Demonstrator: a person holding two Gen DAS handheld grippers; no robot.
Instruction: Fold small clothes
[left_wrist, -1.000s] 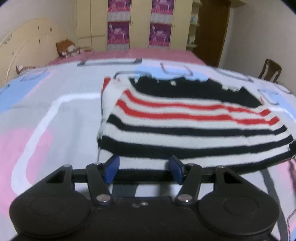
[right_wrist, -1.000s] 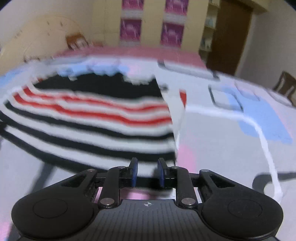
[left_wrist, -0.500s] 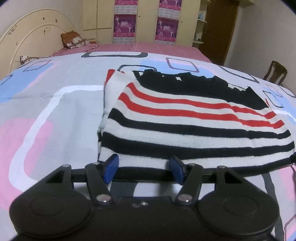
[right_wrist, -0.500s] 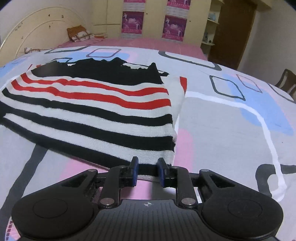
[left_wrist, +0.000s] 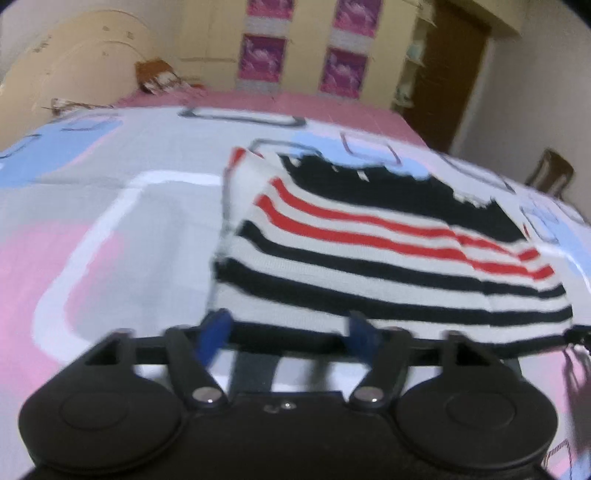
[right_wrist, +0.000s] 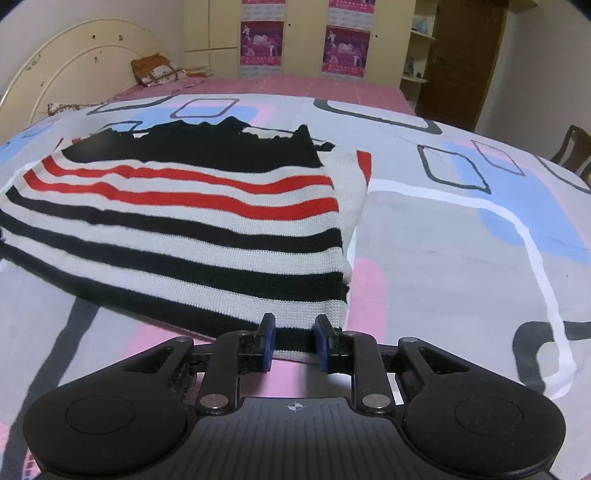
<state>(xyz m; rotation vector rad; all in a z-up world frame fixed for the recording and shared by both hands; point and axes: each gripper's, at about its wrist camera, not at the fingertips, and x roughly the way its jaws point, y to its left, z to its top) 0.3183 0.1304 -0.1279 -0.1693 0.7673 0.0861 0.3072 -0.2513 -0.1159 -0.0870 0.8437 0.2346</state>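
A: Where does the striped sweater (right_wrist: 192, 221) lie?

B: It lies folded on the bed, on the patterned bedspread (right_wrist: 461, 258), its stripes of black, red and white running crosswise. The solid black part is at the far end, toward the headboard (right_wrist: 74, 74). My two tongs sit at its near edge, one toward each near corner.

A: State of my left tongs (left_wrist: 288, 332)?

B: Spread wide. The jaws have just been opening, and the blue pads (left_wrist: 214, 332) stand apart on either side of the sweater's near hem without pressing it. This view is blurred, so finer contact is unclear, but the cloth lies flat between and beyond the pads and not pinched.

A: And my right tongs (right_wrist: 293, 343)?

B: Narrowly set. The two blue pads bracket a short stretch of the near hem (right_wrist: 293, 347), black band and pale edge, close to the sweater's right-hand corner. The hem passes between the pads; whether they actually pinch it I cannot tell, as a sliver of space seems to remain at each pad.

A: Surroundings?

B: A cushion (right_wrist: 155, 70) rests near the headboard, pink posters (right_wrist: 262, 40) hang on the cream wardrobe (right_wrist: 221, 37) beyond the bed, a brown door (right_wrist: 465, 62) stands at far right, and a wooden chair (right_wrist: 572, 151) shows at the right edge.
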